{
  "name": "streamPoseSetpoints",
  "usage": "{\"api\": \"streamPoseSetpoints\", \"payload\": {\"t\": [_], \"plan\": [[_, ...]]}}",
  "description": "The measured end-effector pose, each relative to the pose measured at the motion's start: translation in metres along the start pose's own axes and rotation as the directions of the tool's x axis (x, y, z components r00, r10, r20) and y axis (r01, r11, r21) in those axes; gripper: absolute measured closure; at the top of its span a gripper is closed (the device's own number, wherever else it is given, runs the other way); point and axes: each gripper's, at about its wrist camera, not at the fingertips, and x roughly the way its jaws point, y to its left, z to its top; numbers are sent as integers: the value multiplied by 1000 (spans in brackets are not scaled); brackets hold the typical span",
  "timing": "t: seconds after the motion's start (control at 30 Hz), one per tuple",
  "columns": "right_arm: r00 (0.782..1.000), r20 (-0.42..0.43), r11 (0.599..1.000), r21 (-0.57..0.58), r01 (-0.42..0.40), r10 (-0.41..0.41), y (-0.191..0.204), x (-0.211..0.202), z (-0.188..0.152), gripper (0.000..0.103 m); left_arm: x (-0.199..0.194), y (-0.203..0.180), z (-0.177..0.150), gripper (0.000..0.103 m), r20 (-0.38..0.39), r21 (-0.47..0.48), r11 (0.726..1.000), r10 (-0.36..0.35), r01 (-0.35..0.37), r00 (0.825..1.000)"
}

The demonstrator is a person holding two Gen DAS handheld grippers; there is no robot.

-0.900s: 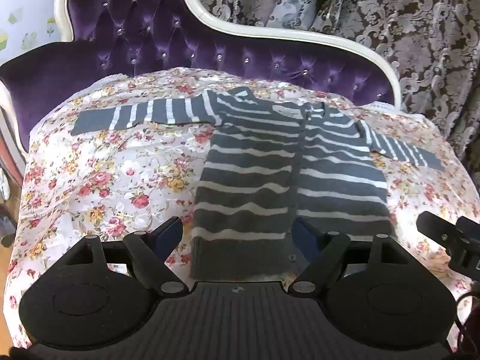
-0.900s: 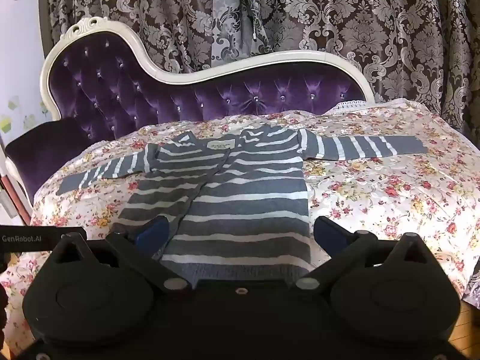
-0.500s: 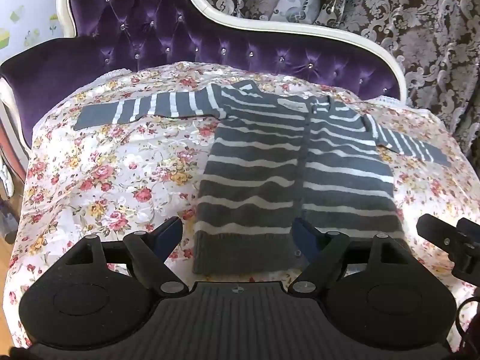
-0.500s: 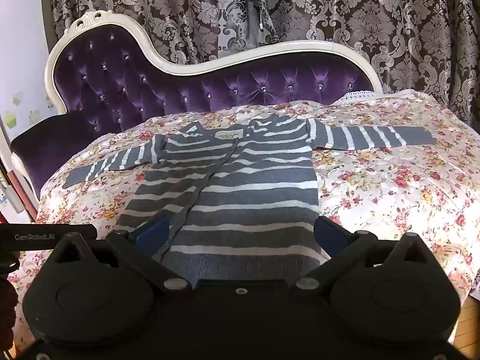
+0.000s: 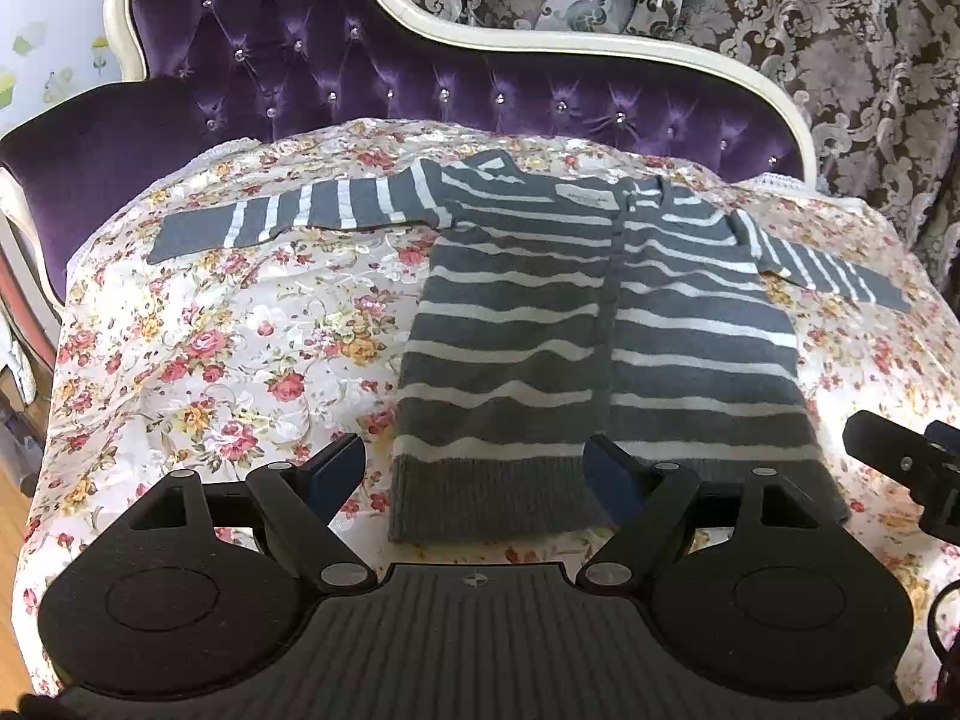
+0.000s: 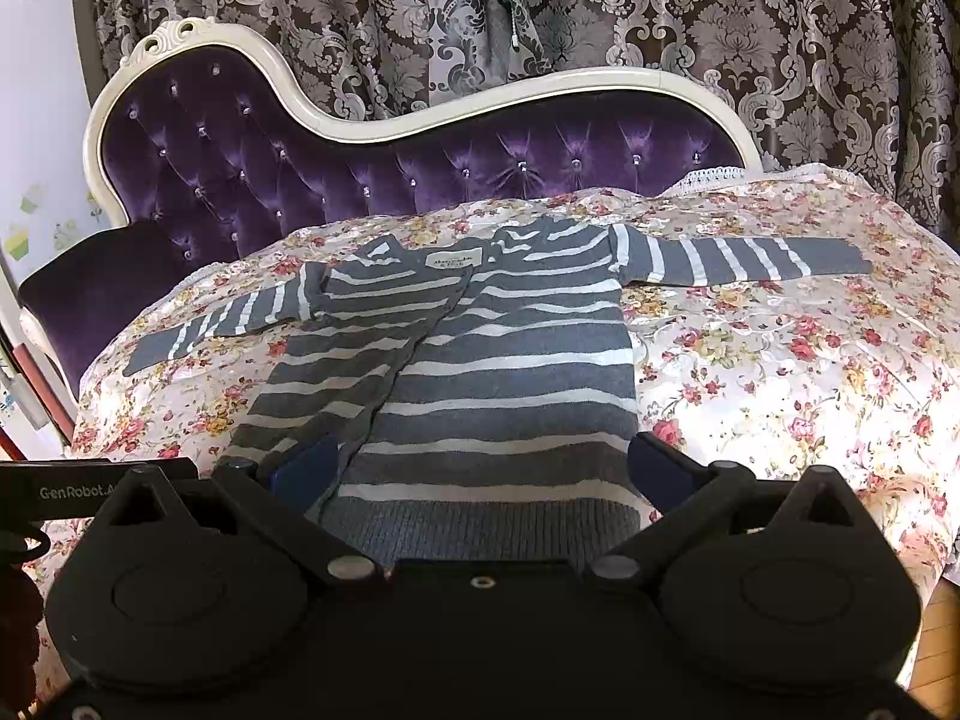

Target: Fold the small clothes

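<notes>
Above cardigan [image 5: 600,330] hem, both tools agape.

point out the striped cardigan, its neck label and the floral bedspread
striped cardigan [image 5: 516,354], left wrist view, on its front panel
neck label [image 6: 454,259], right wrist view, middle of the white tag
floral bedspread [image 6: 780,372], right wrist view, bare stretch under the sleeve

left gripper [image 5: 477,468]: fingers spread wide, empty | right gripper [image 6: 480,468]: fingers spread wide, empty

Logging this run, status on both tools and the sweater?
Left tool open, empty. Right tool open, empty. Striped sweater flat on floral cover, sleeves out, unfolded. Nothing blocking.
</notes>
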Motion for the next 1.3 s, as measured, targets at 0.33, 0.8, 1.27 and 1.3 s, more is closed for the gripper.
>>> {"api": "streamPoseSetpoints", "payload": {"t": [0.33,0.8,1.27,1.3], "plan": [[1000,-10,1000,3,-11,11,1,2,0,1,2,-3,-2,24,-6,6,1000,2,-2,1000],[999,-26,1000,0,-28,28,2,6,1,1,8,-5,-2,24,-24,20,1000,2,-2,1000],[993,-39,994,37,-107,109,-8,17,31,1,5,-6,29,24,-37,60,995,-79,81,996],[992,-37,992,45,-120,122,-10,17,36,1,4,-6,34,24,-35,60,994,-93,95,995]]}}
